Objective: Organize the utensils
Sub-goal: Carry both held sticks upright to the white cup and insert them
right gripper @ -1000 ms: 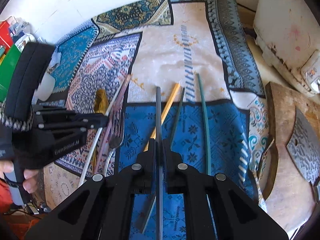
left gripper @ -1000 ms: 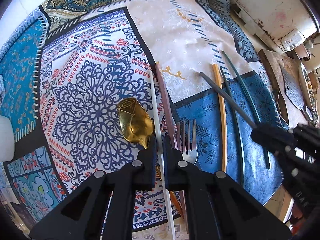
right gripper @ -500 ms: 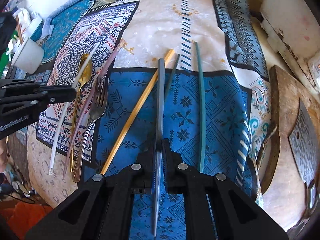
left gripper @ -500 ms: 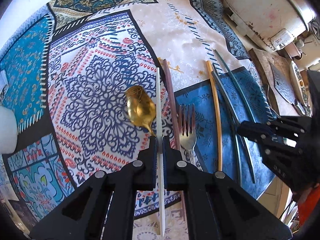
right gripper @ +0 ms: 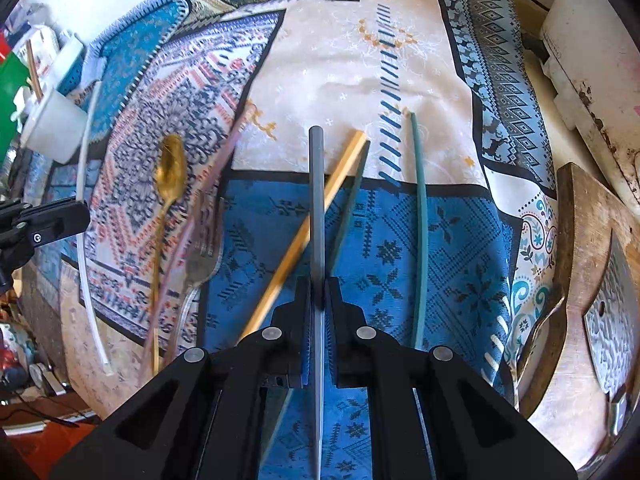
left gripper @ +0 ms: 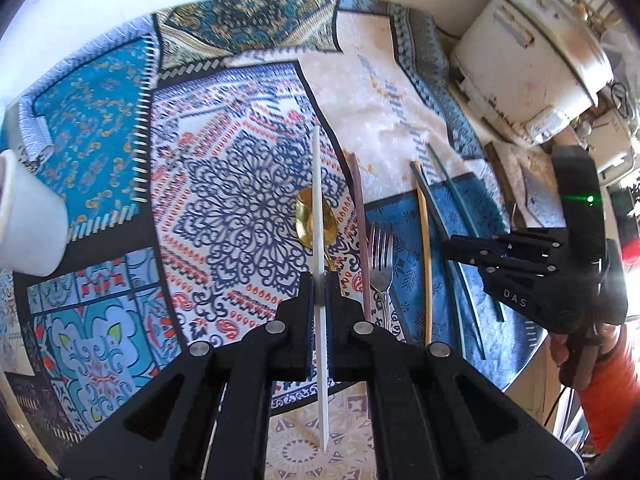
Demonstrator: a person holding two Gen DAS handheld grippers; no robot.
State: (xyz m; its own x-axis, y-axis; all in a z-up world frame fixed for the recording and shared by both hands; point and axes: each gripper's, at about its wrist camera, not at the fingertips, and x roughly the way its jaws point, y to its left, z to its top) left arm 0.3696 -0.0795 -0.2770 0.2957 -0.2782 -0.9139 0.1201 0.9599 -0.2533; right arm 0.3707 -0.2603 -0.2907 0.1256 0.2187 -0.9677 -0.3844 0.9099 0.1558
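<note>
Matte black hand-held gripper [left gripper: 319, 285] with silver screws, white "DAS" lettering, green LED, seemingly an orange sleeve [left gripper: 612, 392].

Bright daylight in both views, colours saturated. Strong fisheye: black vignette at the corners, straight edges bowed near the rims. Left wrist view: white flare at right edge, patterned cloth [left gripper: 240, 184] sharp. Right wrist view: fork [right gripper: 202, 248] and pink chopstick [right gripper: 188, 240] at left smeared by motion blur; centre crisp.

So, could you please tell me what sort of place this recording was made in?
Most likely a home kitchen or dining corner: a table under a patchwork tablecloth laid with chopsticks, a gold spoon and a fork, a worn wooden cutting board at the side, and a white appliance behind.
</note>
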